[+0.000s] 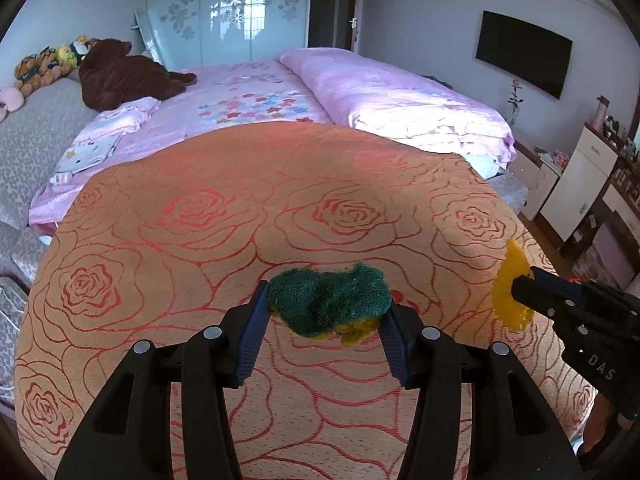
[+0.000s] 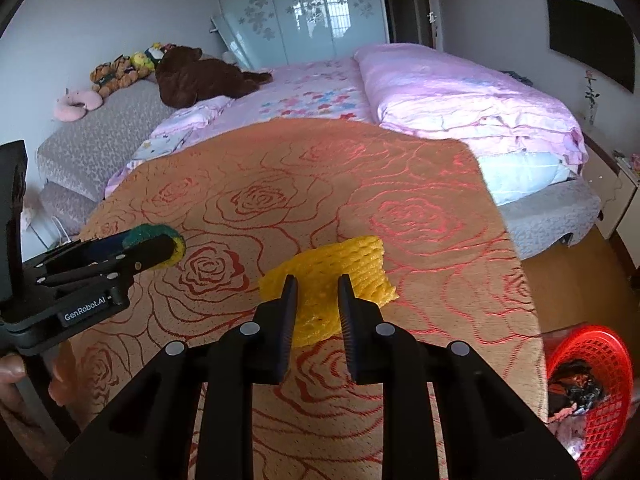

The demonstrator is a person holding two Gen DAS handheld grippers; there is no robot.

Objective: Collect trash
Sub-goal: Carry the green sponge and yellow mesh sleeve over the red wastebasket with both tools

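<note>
A crumpled green scouring pad with a yellow sponge underside (image 1: 320, 304) is pinched between the blue pads of my left gripper (image 1: 326, 300), just above the orange rose-patterned cloth (image 1: 224, 216). My right gripper (image 2: 317, 284) is shut on a yellow foam net (image 2: 344, 264), which bulges out past its fingers. The left wrist view has the right gripper (image 1: 520, 286) at the right edge of the cloth, holding the yellow net (image 1: 506, 280). In the right wrist view the left gripper (image 2: 168, 240) is at the left with the green pad (image 2: 150, 232).
A red plastic basket (image 2: 600, 344) with dark trash inside stands on the wooden floor at the lower right, beside the cloth-covered surface. Behind the cloth is a bed with a pink quilt (image 2: 460, 96) and a brown plush bear (image 2: 200, 74). White cabinets (image 1: 580, 176) line the right wall.
</note>
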